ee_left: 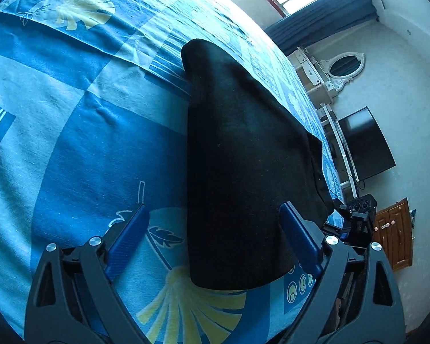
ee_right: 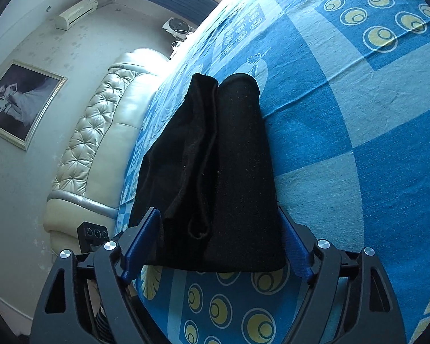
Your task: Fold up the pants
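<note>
Pants (ee_right: 215,172) between spread right tongs (ee_right: 219,240)

the black pants (ee_left: 238,157) lie flat on the bed (ee_left: 71,132), the only bump on it. beside the pants the bedsheet is bare and wide, free to pass over. beyond the pants a padded headboard (ee_right: 100,140) closes off that end of the bed.

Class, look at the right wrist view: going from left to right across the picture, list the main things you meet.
Framed picture → cream tufted headboard → black pants → blue patterned bedsheet.
</note>
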Tool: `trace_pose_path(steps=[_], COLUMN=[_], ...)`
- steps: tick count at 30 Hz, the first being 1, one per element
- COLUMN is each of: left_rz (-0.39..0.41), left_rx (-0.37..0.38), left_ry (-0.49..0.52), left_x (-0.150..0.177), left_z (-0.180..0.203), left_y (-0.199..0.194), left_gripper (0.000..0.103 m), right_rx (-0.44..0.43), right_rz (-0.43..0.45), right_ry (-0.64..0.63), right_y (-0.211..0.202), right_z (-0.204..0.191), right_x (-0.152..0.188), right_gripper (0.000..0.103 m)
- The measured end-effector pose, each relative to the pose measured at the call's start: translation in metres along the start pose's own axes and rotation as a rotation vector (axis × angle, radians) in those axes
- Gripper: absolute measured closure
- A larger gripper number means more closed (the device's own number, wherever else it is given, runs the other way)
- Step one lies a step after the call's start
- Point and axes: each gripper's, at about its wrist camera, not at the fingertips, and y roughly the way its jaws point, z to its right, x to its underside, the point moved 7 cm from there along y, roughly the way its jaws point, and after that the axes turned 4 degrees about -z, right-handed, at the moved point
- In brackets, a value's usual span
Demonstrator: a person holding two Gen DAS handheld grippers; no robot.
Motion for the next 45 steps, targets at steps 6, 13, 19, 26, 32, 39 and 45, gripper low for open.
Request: trace_pose_path(steps=[6,13,19,26,32,39,45], left_rz=[-0.002,-0.018,-0.011,-0.036,-0.034,-0.026,-0.022], left_rx=[-0.037,-0.096,-0.164,-0.196,-0.219,-0.225,-0.227], left_ry=[0.050,0.077,0.126,0.153,0.170,0.178,0.184], left_x=[0.001,0.004,0.008,0.029,0.046,0.051,0.055], left_z=[0.008,0.026,0.040,0.043,0.039,0.035,0.033], left_y=[0.014,0.018,0.010,-0.002,-0.015,-0.015,-0.015], left_gripper=[0.013,0.053,0.059,0.059,0.059,0.059,0.057], right_rx=[-0.046,-0.038,-0.080,-0.079,-0.077,-0.070,-0.073], right_rz=[-0.015,-0.036,-0.013,-0.036,-0.040,-0.042,-0.044], right_ry=[0.052,0.058,0.083,0.101,0.124,0.141,0.147], right_y=[0.010,0.016,-0.006,-0.017,-0.024,-0.020,-0.019], right_z=[0.005,0.002,0.001,0.003,0.005,0.015,0.018], right_x=[-0.002,0.004,0.016,0.047,0.065,0.065,0.068], right_gripper=[0.021,0.061,0.067,0.067,0.067,0.067,0.067])
